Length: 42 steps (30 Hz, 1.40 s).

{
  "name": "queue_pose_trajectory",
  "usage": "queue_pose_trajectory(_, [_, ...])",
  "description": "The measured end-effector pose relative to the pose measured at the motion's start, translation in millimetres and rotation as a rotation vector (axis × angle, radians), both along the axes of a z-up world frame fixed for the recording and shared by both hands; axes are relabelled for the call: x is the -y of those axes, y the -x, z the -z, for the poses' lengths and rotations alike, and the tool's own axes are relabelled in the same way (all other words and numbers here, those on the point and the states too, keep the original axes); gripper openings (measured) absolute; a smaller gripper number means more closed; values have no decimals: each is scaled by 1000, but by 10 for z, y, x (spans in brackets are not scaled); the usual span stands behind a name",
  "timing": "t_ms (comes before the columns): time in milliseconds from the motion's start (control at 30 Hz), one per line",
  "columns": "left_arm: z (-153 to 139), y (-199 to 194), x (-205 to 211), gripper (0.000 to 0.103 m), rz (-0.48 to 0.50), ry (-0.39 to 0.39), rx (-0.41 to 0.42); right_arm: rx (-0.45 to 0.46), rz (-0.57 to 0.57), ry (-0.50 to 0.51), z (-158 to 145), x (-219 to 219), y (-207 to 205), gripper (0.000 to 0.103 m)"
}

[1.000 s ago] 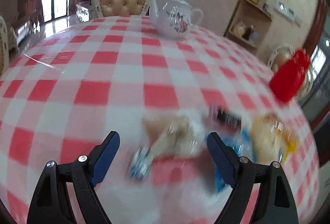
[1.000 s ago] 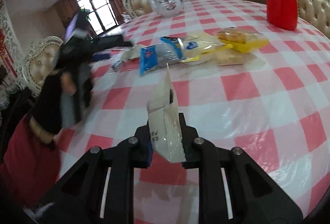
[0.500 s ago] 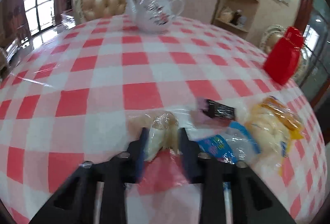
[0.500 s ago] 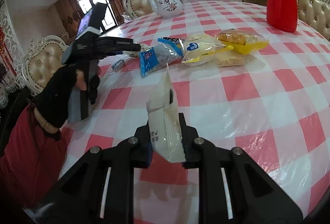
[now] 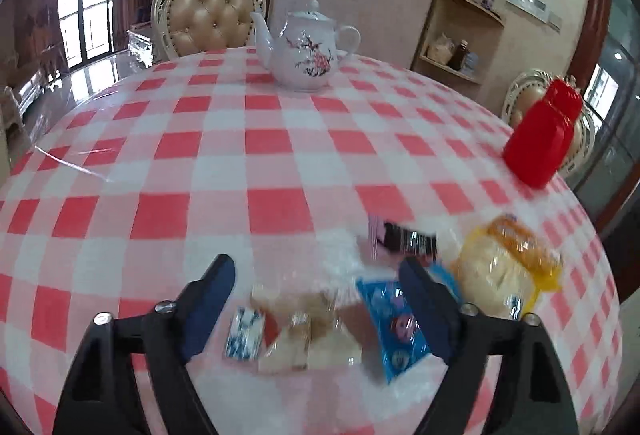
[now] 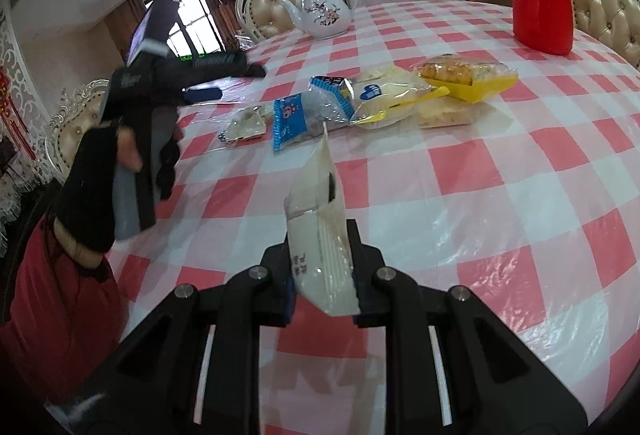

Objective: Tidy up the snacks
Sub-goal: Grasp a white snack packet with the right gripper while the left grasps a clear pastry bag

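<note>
Lower centre of the right wrist view, the right gripper [image 6: 322,287] pinches a white sachet [image 6: 320,235] upright above the checked table [image 6: 500,195]; it looks light, soft and crinkly, best held by its sealed edge. Dark characters on it are too small to read. The left gripper [image 5: 316,299], its jaws just reopened wide, hangs over a clear pastry pack [image 5: 304,331], apparently released. Other snacks [image 6: 380,99] lie mid-table.
</note>
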<state>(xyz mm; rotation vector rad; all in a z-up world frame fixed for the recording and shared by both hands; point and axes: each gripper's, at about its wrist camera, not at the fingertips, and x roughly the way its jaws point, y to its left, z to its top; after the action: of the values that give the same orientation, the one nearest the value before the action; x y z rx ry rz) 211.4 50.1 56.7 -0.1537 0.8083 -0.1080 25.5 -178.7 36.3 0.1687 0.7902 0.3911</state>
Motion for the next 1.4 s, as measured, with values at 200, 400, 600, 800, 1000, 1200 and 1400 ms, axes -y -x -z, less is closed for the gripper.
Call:
queue_pose_trajectory(200, [248,-124,154,83,36,-114,-141,-14,-24,7,32,-67,-6,23])
queue_pose_trajectory(400, [345,-17,223,56,105,-164,-186,-6,-14,9,17,-50,-2,23])
queue_pose_trajectory(600, [393,182,349,54,185,-223,-169,13,-7,6,-32,-34,32,23])
queue_pose_trajectory(800, [365,603,386,41,247,-185,-113,26,-11,-2,-71,-35,62,23])
queue_pose_trajectory(1000, [148,1312,273,39,317,-66,-66,41,-54,-7,-125,-133,141,23])
queue_pose_trajectory(1200, [408,1390,202,48,308,-35,-116,29,-73,22,-75,-232,150,23])
queue_pose_trajectory(1400, [503,1332,272,61,255,-136,-80,18,-64,33,-36,-225,133,23])
